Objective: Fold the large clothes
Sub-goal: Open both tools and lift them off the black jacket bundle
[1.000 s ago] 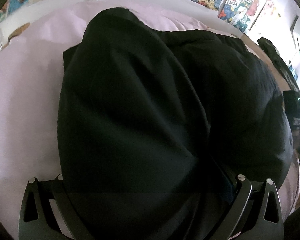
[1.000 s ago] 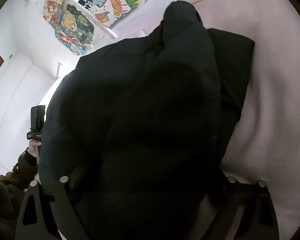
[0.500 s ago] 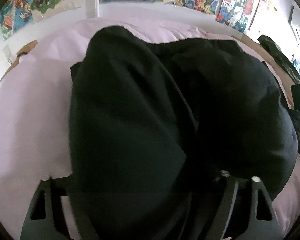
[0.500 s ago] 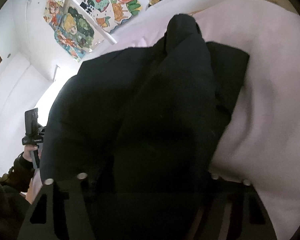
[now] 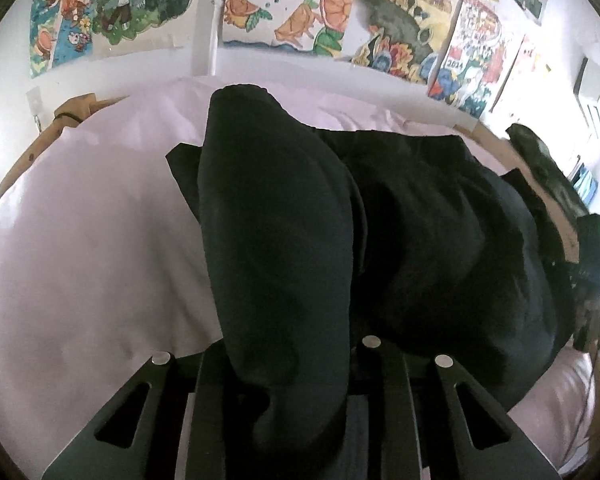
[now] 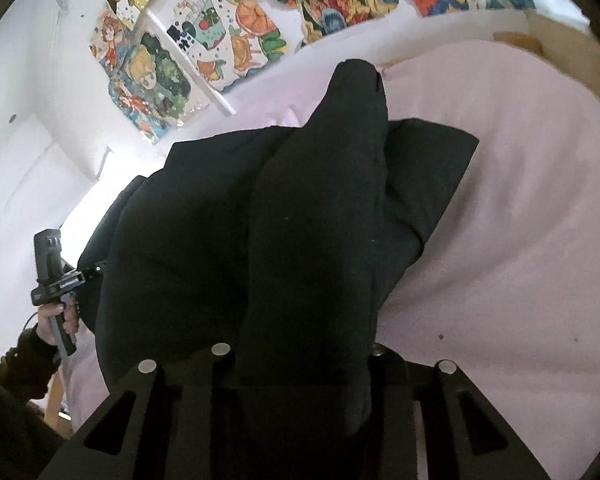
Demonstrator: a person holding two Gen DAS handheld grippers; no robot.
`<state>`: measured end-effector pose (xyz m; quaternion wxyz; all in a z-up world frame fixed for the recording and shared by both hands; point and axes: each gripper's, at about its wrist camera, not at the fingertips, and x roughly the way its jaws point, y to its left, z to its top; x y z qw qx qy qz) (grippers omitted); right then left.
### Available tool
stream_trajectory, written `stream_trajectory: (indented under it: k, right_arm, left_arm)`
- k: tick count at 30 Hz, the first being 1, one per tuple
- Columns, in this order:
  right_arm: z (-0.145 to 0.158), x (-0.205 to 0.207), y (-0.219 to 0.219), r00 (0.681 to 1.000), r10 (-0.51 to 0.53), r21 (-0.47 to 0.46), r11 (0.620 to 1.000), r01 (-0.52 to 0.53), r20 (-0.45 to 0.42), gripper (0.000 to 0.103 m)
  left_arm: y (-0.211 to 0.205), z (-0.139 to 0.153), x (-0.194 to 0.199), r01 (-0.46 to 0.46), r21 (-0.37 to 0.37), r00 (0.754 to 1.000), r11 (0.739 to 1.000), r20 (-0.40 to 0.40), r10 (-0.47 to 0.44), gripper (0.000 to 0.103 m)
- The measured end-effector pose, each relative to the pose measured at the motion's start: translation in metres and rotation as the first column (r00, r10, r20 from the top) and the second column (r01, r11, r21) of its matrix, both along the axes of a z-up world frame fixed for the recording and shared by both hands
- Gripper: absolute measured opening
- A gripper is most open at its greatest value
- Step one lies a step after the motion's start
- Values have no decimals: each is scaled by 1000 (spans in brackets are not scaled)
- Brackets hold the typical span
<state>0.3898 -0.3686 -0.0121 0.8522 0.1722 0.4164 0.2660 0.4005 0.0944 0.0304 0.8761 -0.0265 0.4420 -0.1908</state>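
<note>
Only legible text: "2014" on wall poster [image 5: 474,50], left wrist view.

Black garment [image 5: 420,240] fills bed centre; bare pink sheet [image 5: 80,260] free at both sides.

A bed with a pale lilac sheet [image 5: 80,248] filled the near and middle ground, edged by a light wooden frame [image 5: 24,160] at the left and far right. Beyond it stood a white wall [image 5: 260,68] covered with bright cartoon posters [image 5: 112,4]. A white pipe [image 5: 214,24] ran down between two of them. Daylight washed out the wall's left side in the right wrist view.
</note>
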Motion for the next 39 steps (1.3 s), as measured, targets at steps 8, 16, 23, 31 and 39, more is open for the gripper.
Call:
stream_trajectory:
  k: [8,16,23,31,39]
  right_arm:
    - [52,-58,30,999,18,-16,1000,-17,34,23]
    - [93,-110,73,998,61,-170,984,-63,-18,23]
    - [68,-130,72,999,-9,-166,986,2,-42,24]
    - [31,-135,61,983,-173,-218,963,156,-61,47]
    - [33,-165,70,963,-265,-325,908,266,49,83]
  left_arm:
    - [11,48,-57,-20,-31,1000,999,15,21,17]
    - [25,69,-119,-52,58,996,997,-72,56,18]
    - [31,42,-141,-89,34,995,995,-52,91,18]
    - [35,25,-146,-187,97,982,978,3,187,53]
    - [50,32,-186,-333,72,943,940,48,330,74]
